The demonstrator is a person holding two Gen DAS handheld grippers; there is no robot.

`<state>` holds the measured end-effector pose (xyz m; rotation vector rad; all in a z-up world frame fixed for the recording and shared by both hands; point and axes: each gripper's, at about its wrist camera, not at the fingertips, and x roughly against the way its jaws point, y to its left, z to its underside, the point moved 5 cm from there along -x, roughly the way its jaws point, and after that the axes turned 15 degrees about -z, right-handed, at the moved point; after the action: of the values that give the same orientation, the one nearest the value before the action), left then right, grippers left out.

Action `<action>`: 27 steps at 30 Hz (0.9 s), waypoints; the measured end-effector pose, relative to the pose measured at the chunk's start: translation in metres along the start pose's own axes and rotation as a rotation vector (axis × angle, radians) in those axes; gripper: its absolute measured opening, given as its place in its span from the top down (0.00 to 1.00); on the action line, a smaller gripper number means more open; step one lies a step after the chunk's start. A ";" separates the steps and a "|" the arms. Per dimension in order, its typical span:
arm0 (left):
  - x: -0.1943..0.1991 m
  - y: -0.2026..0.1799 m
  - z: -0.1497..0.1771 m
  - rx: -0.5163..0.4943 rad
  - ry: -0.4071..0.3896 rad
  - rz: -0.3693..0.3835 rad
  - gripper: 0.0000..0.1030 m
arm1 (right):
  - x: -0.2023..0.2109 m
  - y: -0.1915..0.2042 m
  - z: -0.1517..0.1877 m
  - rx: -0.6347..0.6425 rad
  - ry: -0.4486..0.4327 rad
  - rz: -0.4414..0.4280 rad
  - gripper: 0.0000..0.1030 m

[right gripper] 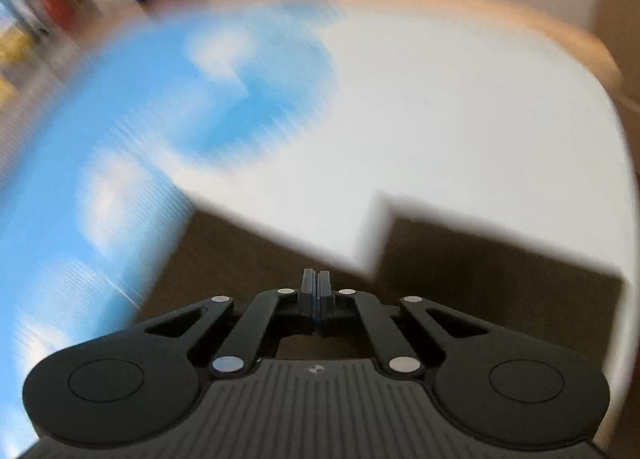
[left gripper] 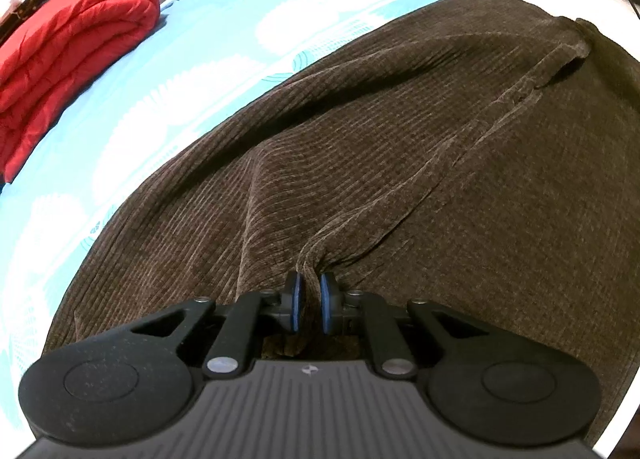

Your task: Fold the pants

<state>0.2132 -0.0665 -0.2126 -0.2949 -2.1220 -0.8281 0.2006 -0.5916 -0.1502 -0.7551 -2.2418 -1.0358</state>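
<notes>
Black and close to the camera, the left claw (left gripper: 311, 301) points down at the pants (left gripper: 400, 163), and its two blue pads (left gripper: 297, 301) pinch a bunch of the brown cloth tight between them. From that pinch the cloth pulls up into folds that run away toward the far right, and one long seam goes with them. These pants are brown and soft with thin ribbed lines, and they lie spread out on the bed sheet (left gripper: 200, 19), filling the middle and right of the left wrist view. That sheet is light blue with big white fan shapes, and it shows to the left of the pants and beyond them. Far off to the left on the bed lies a red blanket (left gripper: 68, 51), folded up thick and well apart from the pants. Over on the other side, the right claw (right gripper: 316, 291) has its two fingers pressed flat together, and nothing shows between them. Brown pants cloth (right gripper: 480, 271) lies under and just past that claw, with a stepped edge on its far side. Everything past that is very blurry: the blue and white sheet (right gripper: 120, 139) on the left, and a plain white part (right gripper: 460, 119) on the right. I cannot tell what the blurry things at the far left are.
</notes>
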 end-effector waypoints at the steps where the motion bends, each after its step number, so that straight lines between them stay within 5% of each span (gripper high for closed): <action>1: 0.001 0.000 0.001 0.000 -0.002 0.002 0.90 | 0.011 0.011 -0.014 0.059 -0.090 -0.041 1.00; 3: 0.001 0.000 0.002 -0.009 -0.004 0.004 0.90 | 0.023 0.018 -0.030 0.130 -0.175 -0.073 1.00; 4: 0.001 0.000 0.002 -0.011 -0.004 0.006 0.90 | 0.020 0.009 -0.031 0.100 -0.136 -0.062 1.00; 7: 0.000 0.001 0.000 -0.006 0.004 0.013 0.90 | -0.010 -0.029 -0.004 -0.036 0.159 0.022 0.94; 9: -0.001 0.000 -0.002 -0.008 0.011 0.012 0.89 | -0.013 -0.051 0.016 -0.171 0.249 0.061 0.90; 13: -0.003 -0.004 -0.004 -0.029 0.016 0.007 0.89 | -0.008 -0.058 0.027 -0.163 0.267 0.158 0.41; 16: -0.005 -0.006 -0.005 -0.034 0.021 0.008 0.89 | -0.009 -0.071 0.033 -0.204 0.266 0.158 0.45; 22: -0.008 -0.007 -0.005 -0.040 0.024 0.009 0.89 | -0.029 -0.058 0.042 -0.131 0.269 0.086 0.89; 25: -0.008 -0.006 -0.006 -0.037 0.018 0.006 0.89 | -0.022 -0.051 0.032 -0.141 0.213 0.052 0.91; 27: -0.009 -0.003 -0.007 -0.024 0.014 0.008 0.89 | -0.014 -0.032 0.011 -0.082 0.116 -0.045 0.91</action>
<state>0.2216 -0.0729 -0.2179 -0.3095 -2.0977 -0.8491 0.1859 -0.6034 -0.1813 -0.6641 -2.1372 -1.1690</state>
